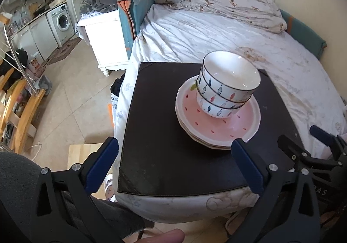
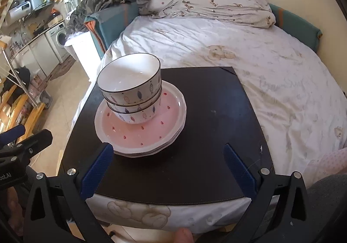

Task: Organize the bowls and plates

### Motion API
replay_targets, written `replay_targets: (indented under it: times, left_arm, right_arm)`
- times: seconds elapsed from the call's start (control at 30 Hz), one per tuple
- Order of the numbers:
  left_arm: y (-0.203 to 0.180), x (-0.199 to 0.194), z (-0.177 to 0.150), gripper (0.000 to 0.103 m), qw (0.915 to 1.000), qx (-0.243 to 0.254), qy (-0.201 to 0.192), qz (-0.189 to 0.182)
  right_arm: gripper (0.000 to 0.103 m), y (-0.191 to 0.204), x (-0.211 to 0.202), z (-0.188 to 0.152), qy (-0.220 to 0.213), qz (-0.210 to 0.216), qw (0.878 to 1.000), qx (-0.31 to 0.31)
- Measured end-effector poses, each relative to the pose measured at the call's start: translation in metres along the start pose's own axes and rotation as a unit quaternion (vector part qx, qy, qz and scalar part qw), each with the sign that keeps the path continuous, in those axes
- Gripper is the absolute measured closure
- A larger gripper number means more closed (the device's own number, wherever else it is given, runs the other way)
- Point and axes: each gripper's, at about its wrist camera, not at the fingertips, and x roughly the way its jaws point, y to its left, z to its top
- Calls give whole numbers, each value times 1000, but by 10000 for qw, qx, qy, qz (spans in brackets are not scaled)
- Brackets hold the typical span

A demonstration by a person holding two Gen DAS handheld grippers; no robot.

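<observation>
Stack's built, by the look of it: three fish-pattern bowls [image 1: 225, 93] nested one in another, sitting on the pink plate [image 1: 219, 126], which tops a short pile of plates on the dark mat [image 1: 164, 156] laid over the foot of the bed [image 1: 195, 30]. The bowls sit off-centre on the plate, toward its far-left side in the right wrist view, and the top one leans a bit. Left gripper [image 1: 175, 165] is wide apart w/ nothing between its fingers — its right pad just in front of the plate rim, not touching as far as I can tell. Right gripper [image 2: 167, 169] is spread too, empty, hanging over the bare mat near the plate's front edge. So I'd judge the stacking step is about done and both tools have let go. No other dishes show in either view, so what's left is prob. a tidy-up — maybe nudging the bowl tower toward the plate's middle or squaring the plates below. That calls for a slow approach low on the bottom bowl; a push higher up could tip the tower.
</observation>
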Motion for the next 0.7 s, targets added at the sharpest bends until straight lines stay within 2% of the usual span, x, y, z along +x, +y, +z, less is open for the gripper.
replay_targets:
  times: [0.17, 0.7]
  left_arm:
    - [-1, 9, -1, 0, 9998, 22, 191, 11]
    - [-2, 11, 0, 0, 9998, 5, 187, 30]
  right_arm:
    - [0, 1, 1, -1, 26, 27, 10000, -18]
    - [0, -8, -1, 1, 35, 65, 9998, 194]
